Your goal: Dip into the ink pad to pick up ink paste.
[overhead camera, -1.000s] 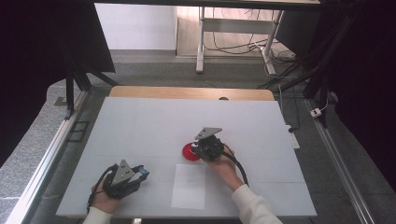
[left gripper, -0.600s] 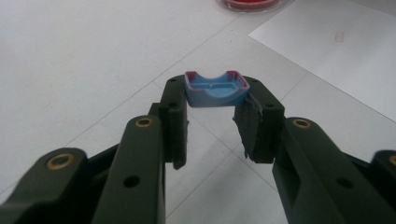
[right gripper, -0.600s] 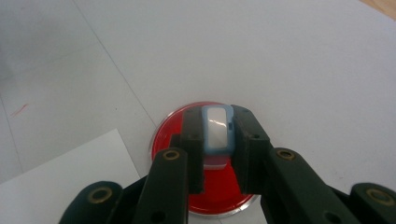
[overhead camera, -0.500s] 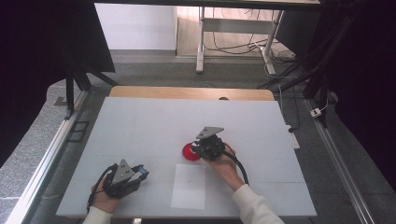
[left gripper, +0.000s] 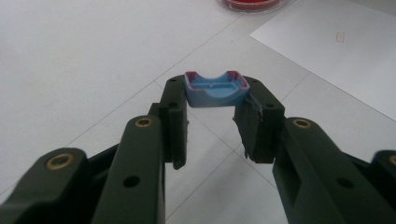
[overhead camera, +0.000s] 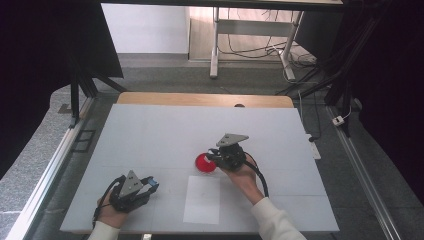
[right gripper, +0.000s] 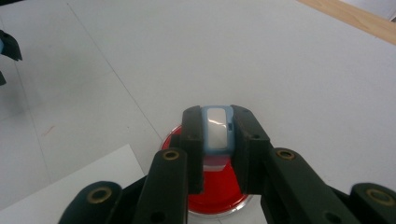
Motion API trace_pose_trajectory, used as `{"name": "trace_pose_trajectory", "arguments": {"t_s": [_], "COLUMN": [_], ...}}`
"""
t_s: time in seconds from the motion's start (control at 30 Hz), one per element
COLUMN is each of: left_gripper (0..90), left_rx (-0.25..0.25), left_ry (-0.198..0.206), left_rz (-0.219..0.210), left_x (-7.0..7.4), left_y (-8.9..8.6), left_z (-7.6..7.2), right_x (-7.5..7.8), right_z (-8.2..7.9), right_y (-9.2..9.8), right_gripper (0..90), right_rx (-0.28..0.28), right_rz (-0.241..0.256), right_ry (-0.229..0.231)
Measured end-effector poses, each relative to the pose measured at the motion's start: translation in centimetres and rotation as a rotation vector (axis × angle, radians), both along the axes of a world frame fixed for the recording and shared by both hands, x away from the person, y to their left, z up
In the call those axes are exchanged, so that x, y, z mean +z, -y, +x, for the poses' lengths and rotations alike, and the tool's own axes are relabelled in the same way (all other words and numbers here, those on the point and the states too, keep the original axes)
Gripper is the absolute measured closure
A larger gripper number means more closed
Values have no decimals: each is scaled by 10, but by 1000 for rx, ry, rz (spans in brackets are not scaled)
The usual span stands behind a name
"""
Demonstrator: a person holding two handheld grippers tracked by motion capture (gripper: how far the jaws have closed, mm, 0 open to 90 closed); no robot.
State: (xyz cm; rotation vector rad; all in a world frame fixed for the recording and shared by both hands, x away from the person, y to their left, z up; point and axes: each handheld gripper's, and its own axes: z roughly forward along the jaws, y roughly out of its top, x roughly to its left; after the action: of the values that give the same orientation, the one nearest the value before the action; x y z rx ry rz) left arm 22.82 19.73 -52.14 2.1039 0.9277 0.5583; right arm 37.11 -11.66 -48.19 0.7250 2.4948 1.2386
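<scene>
Two small blue pieces are in hand, one per gripper. Left gripper (left gripper: 215, 100): jaws part-open, closed only as far as the blue tray (left gripper: 215, 89) wedged between the tips; it is a shallow open piece with reddish stain along the rim, held by its two short sides, hollow side up toward the camera. Right gripper (right gripper: 218, 135): jaws nearly together, clamped on a narrow blue stamp (right gripper: 215, 128) with a pale face, gripped across its long flanks. Directly beneath and just ahead of the right jaws sits the red dish (right gripper: 219, 189), a round low clear container of red ink or paint; whether the stamp touches the red surface cannot be told. A white sheet (overhead camera: 202, 199) lies on the table (overhead camera: 150, 130) between the two grippers, nearer the right one. Handling judgement: both blue pieces look light, stiff, moulded plastic, smooth enough to slip if wet with red; flat side walls are the sound place to hold, as now. The dish looks light and shallow, likely to slide or tip if pushed at the rim.
</scene>
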Motion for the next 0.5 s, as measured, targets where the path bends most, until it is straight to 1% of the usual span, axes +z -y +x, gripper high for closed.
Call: {"name": "trace_pose_trajectory", "arguments": {"t_s": [0.27, 0.43, 0.47, 0.5], "left_gripper": [645, 645, 645, 645], "left_rx": [4, 4, 4, 3], "left_ry": [1, 2, 2, 2], "left_rz": [0, -1, -1, 2], "left_x": [0, 0, 0, 0], "left_y": [0, 0, 0, 0], "left_z": [0, 0, 0, 0], "right_x": [1, 2, 3, 4], "right_z": [-3, -5, -6, -7], "right_y": [4, 8, 9, 9], "right_gripper": [752, 752, 752, 752], "right_rx": [-6, -3, -4, -4], "right_rz": [11, 33, 47, 48], "right_ry": [-10, -1, 6, 10]}}
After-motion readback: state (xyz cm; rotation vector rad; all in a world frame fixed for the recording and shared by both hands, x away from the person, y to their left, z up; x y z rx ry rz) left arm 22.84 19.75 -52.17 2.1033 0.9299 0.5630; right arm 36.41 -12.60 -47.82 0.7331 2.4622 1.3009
